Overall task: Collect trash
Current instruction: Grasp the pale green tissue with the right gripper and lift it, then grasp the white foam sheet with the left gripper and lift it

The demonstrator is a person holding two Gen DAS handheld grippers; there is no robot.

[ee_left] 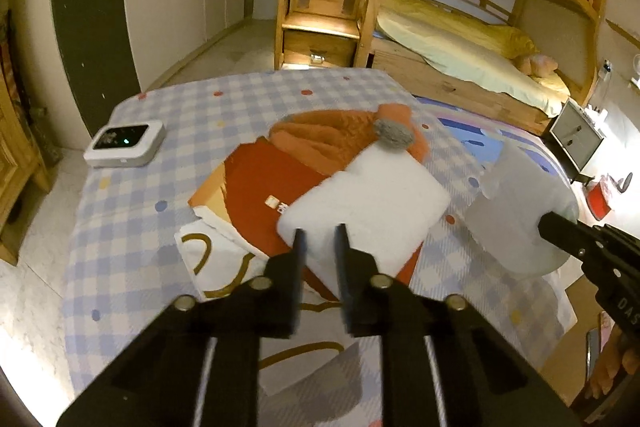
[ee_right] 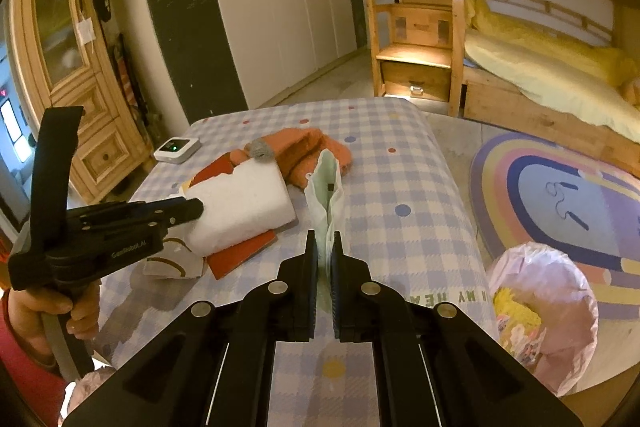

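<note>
Checked cloth covers the table (ee_right: 400, 163), where an orange knit hat (ee_right: 308, 151), a red book (ee_left: 260, 195) and a white foam block (ee_left: 368, 199) are piled. A pale green wrapper (ee_right: 326, 195) is pinched upright by the right hand-held gripper (ee_right: 325, 247), lifted off the cloth. The left hand-held gripper (ee_left: 320, 237) is spread narrowly around the foam block's near edge, though contact cannot be told. Carrying appears underway; next, the wrapper should be released over the pink-lined bin (ee_right: 568, 279) at the lower right.
</note>
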